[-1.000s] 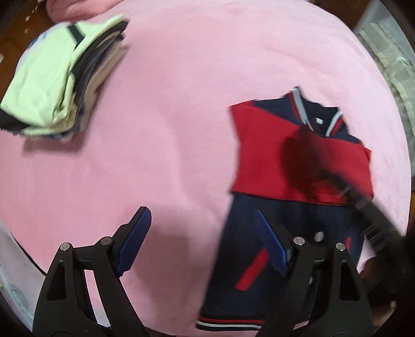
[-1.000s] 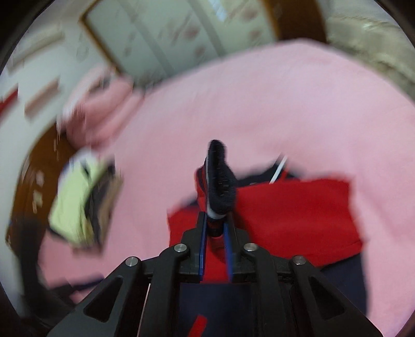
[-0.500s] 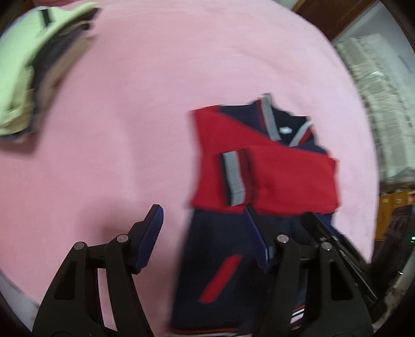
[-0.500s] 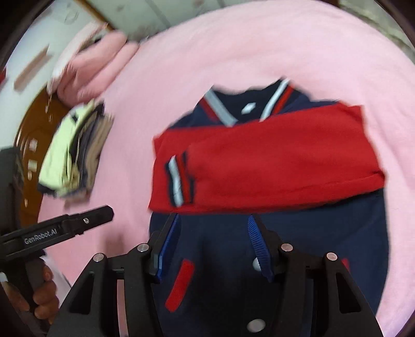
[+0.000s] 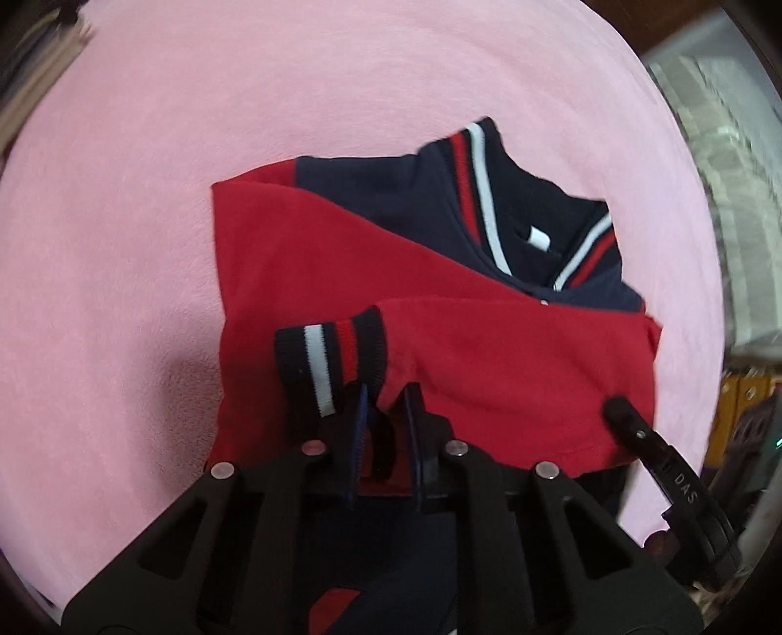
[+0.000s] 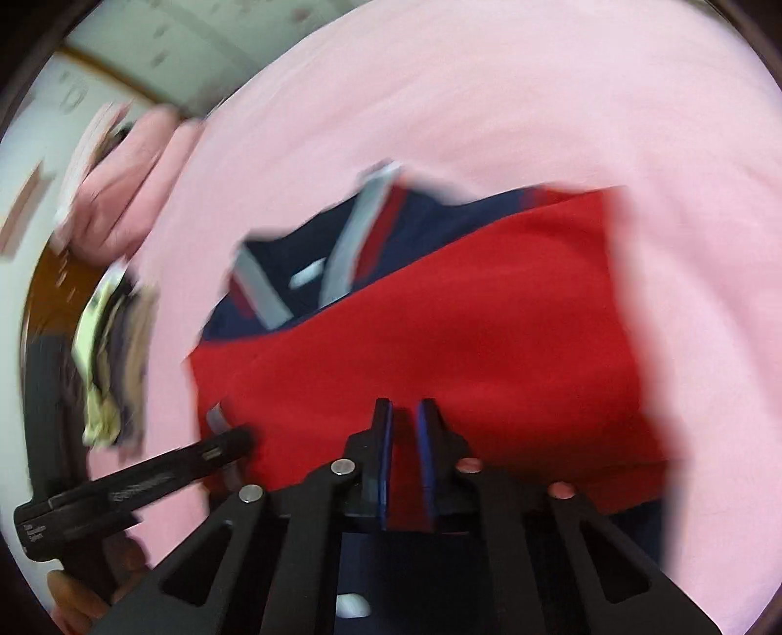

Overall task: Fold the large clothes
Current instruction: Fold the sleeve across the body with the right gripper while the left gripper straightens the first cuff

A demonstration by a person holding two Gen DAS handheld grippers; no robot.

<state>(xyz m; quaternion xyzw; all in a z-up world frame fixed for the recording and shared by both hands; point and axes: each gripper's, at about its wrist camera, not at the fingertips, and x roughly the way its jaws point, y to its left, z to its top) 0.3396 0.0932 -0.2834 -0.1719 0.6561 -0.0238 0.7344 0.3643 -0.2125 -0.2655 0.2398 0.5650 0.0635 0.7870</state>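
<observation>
A navy and red jacket (image 5: 488, 356) lies on the pink bed cover (image 5: 171, 171), collar at the far end, both red sleeves folded across the chest. A striped cuff (image 5: 332, 361) lies on top. My left gripper (image 5: 386, 415) is shut on a fold of the jacket just below the cuff. My right gripper (image 6: 404, 430) is shut on the jacket's red sleeve fabric (image 6: 464, 332) at its near edge; this view is blurred. The right gripper also shows in the left wrist view (image 5: 616, 408), at the jacket's right side. The left gripper's finger (image 6: 234, 442) shows in the right wrist view.
A stack of folded clothes (image 6: 112, 351) sits at the left of the bed. A pink pillow (image 6: 122, 185) lies at the bed's far left. Pale wall cabinets (image 6: 195, 44) stand behind. A light woven surface (image 5: 723, 195) lies beyond the bed's right edge.
Both grippers were open above the jacket half a second ago. They have moved down and closed on the fabric at the lower edge of the folded sleeves.
</observation>
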